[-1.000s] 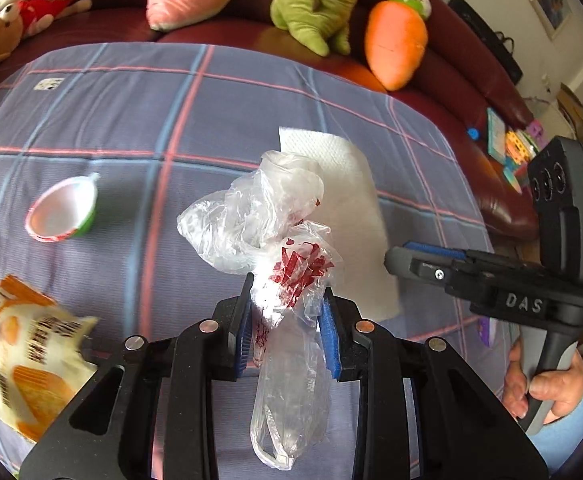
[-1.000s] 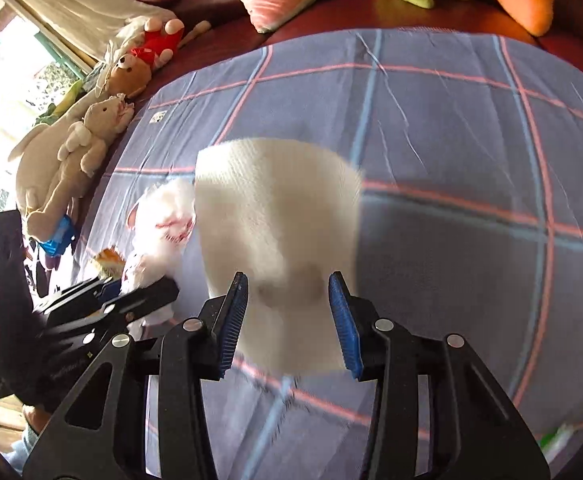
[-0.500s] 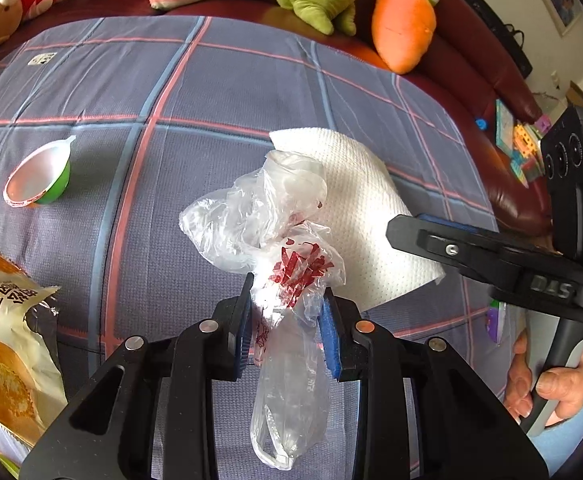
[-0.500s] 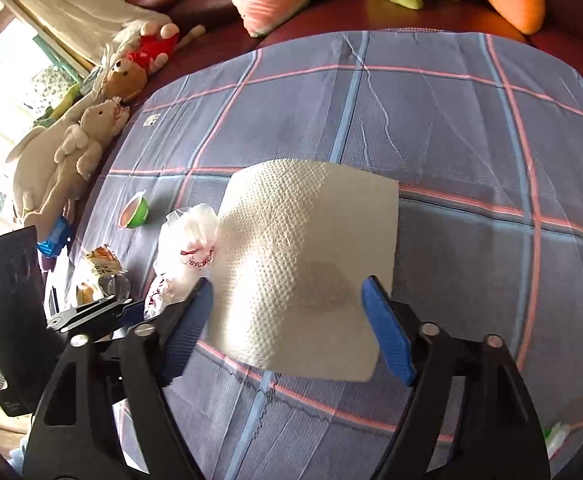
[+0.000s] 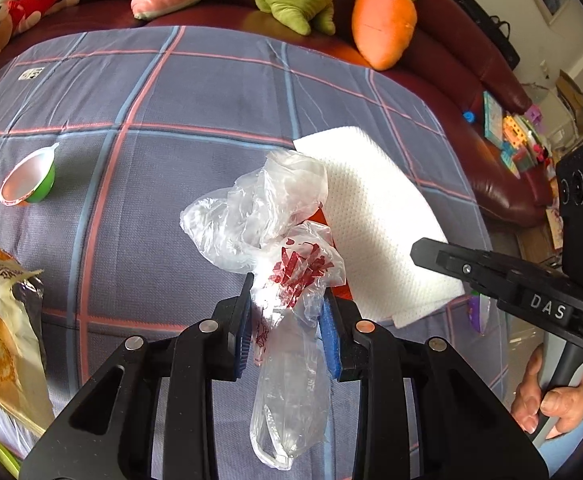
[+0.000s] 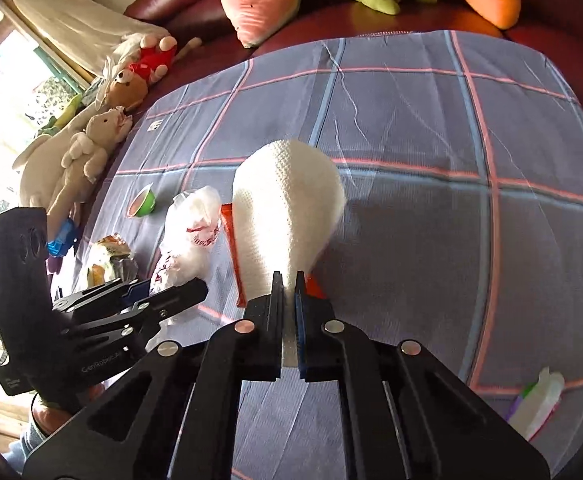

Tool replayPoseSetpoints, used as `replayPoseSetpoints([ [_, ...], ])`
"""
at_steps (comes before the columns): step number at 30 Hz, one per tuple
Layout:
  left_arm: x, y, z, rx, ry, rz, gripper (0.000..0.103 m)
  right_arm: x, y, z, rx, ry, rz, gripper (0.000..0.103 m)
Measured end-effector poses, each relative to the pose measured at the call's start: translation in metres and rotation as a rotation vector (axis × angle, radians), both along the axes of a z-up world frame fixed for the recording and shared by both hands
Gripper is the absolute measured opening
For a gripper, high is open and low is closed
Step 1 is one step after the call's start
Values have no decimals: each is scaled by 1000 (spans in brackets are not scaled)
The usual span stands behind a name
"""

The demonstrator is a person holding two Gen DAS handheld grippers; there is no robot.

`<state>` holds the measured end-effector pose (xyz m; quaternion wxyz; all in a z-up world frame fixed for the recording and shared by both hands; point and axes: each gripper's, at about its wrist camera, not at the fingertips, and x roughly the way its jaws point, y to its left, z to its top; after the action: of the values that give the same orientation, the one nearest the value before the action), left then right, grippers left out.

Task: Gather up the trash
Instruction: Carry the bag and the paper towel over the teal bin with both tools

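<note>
While I have two pieces of trash in hand, most of the collecting looks unfinished to me: my left claw [image 5: 287, 312] is clamped on the clear plastic bag [image 5: 267, 216] with red print, its top bunched above the pads and its tail hanging below, and my right claw [image 6: 288, 284] is pinched tight on the near edge of the white paper towel [image 6: 287, 208], which bows up over the plaid-covered tabletop [image 6: 451, 140]. I see no bin or sack for the rubbish in either view, so I can't tell where these go. Left lying on the cloth are the small green cup [image 5: 29, 182] tipped on its side at far left, the orange snack wrapper [image 5: 1, 320] at the near left edge, and a red-orange flat wrapper [image 6: 233, 256] peeking from under the towel between my two claws. A small white-and-purple packet [image 6: 539, 400] sits near the right edge in the right wrist view. Plush toys line the couch beyond, including an orange carrot [image 5: 383, 24], well apart from the work. My two claws sit close together, so the crowding between them is my main worry when I reach for that red wrapper.
</note>
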<state>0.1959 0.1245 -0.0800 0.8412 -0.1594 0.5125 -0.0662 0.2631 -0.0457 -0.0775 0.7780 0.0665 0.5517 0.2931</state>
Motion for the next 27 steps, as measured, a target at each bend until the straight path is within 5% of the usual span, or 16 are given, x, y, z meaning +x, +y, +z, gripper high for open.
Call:
replayPoseSetpoints([
  [9,-20,-37,40,1,-89,-40,30,-25,-74,46,87,-75,-121,4],
  [17,-19,-125,60,40,-131,-178,30,-52,-164,66,111,-128,-251,4],
  [27,-14,-259,53,79,-124,-403,30,-95,-311,55,109,-142,-486,4],
])
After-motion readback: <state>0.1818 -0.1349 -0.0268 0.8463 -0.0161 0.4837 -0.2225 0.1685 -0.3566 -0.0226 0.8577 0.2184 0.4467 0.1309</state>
